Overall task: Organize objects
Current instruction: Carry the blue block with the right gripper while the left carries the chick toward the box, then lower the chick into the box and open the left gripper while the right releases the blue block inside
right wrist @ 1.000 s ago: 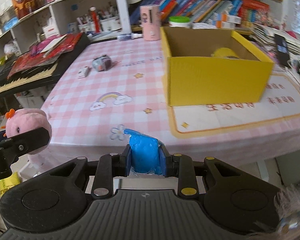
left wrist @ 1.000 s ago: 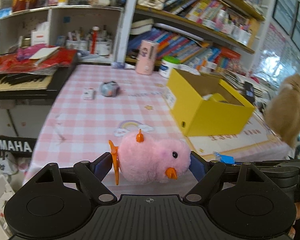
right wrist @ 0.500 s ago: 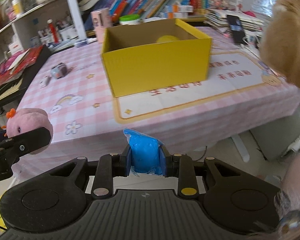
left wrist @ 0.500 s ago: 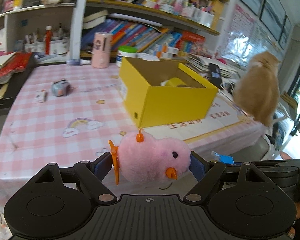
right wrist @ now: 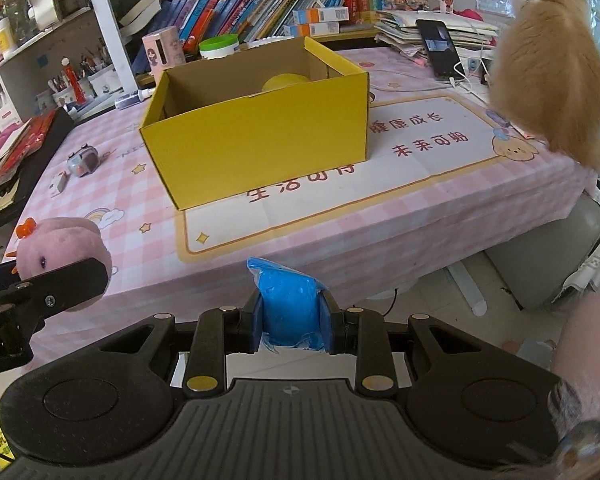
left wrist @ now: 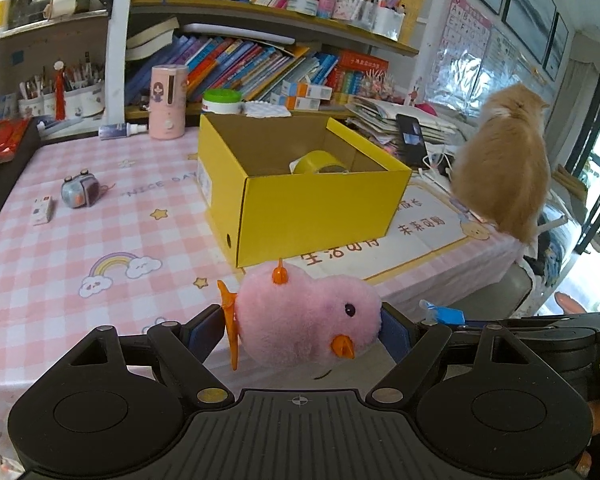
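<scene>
Nearer box (left wrist: 300,200), chick (left wrist: 308,328) between tool (left wrist: 302,330) pads.

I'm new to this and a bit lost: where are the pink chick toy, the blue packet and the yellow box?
pink chick toy (left wrist: 308,316), left wrist view, middle of its fluffy body.
blue packet (right wrist: 290,304), right wrist view, its bulging front.
yellow box (right wrist: 260,148), right wrist view, its near outer wall.

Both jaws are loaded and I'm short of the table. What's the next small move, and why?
Probably carry the left gripper forward and up until the pink plush chick hangs over the open yellow box. The chick sits short of the table edge, below the box's rim. The box holds only a yellow tape roll, so there is room. The right gripper, clamped on the blue packet, can follow.
</scene>
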A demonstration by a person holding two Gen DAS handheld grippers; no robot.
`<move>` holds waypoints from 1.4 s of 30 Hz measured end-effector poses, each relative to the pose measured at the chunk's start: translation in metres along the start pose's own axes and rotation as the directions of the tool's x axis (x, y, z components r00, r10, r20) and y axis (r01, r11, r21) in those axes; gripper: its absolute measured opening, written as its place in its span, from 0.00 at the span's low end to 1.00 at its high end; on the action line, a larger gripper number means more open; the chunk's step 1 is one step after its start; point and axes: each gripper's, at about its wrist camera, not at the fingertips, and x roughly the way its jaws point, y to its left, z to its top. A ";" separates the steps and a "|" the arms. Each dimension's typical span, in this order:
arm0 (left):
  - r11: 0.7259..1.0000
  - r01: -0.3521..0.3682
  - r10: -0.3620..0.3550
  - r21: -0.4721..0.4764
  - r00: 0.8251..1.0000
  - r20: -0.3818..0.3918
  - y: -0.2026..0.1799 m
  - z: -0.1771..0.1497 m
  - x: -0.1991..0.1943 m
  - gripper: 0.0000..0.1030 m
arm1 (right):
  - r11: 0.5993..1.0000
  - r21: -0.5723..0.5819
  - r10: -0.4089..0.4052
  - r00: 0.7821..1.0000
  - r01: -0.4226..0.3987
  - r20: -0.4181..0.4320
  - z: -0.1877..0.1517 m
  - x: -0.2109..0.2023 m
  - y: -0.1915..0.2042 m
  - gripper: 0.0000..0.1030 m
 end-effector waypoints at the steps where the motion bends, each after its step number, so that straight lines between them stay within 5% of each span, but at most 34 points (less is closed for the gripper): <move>1: 1.000 -0.003 0.003 -0.001 1.000 -0.001 -0.001 0.002 0.002 0.80 | 1.000 0.000 0.002 1.000 -0.002 -0.002 0.002 0.002 -0.002 0.25; 12: 0.999 -0.021 0.019 0.048 0.999 0.048 -0.020 0.029 0.026 0.80 | 1.000 -0.009 0.028 1.000 -0.028 -0.005 0.036 0.025 -0.020 0.25; 26: 0.992 -0.099 0.086 0.073 0.984 0.158 -0.039 0.101 0.079 0.80 | 0.997 -0.013 0.074 0.991 -0.073 0.114 0.117 0.050 -0.058 0.25; 36: 0.982 -0.185 0.179 0.033 0.974 0.139 -0.045 0.135 0.138 0.80 | 0.989 -0.068 0.139 0.973 -0.129 0.183 0.183 0.073 -0.080 0.25; 42: 0.970 -0.241 0.239 0.025 0.969 0.060 -0.038 0.134 0.179 0.80 | 0.981 -0.098 0.180 0.969 -0.165 0.167 0.201 0.092 -0.079 0.25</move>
